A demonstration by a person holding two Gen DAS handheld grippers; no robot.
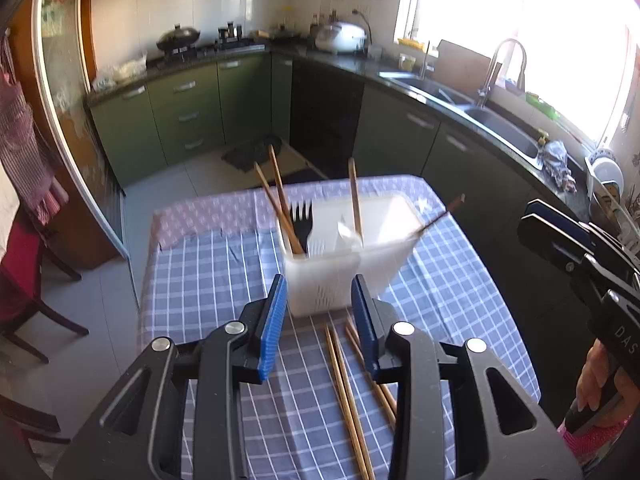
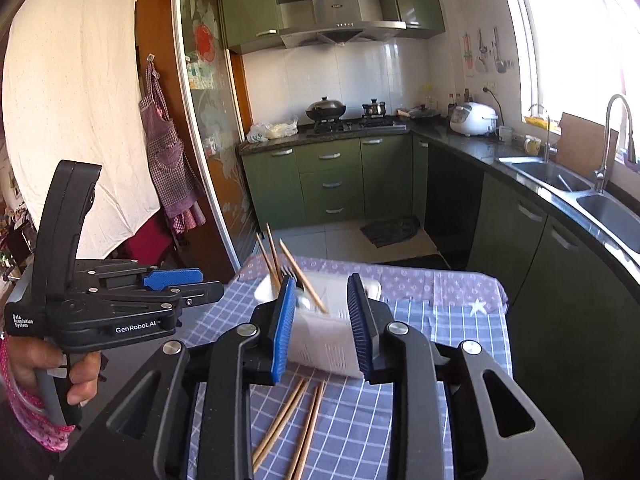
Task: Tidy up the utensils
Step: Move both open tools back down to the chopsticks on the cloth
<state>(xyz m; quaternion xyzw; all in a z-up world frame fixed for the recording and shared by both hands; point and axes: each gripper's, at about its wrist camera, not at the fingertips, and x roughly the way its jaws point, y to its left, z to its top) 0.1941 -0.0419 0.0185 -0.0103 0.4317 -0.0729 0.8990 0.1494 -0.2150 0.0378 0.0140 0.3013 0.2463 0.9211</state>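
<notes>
Both grippers, left [image 1: 319,312] and right [image 2: 322,320], are hovering with jaws spread and holding nothing, while four loose chopsticks [image 1: 348,396] are lying on the checked tablecloth [image 1: 208,280] just before the white utensil holder [image 1: 340,256], which is already keeping several chopsticks and a black fork [image 1: 301,216], so the sorting looks roughly half finished.

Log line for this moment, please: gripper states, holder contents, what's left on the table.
left gripper: open, empty | right gripper: open, empty | white utensil holder: chopsticks, black fork inside | loose chopsticks: on checked tablecloth, in front of holder
</notes>
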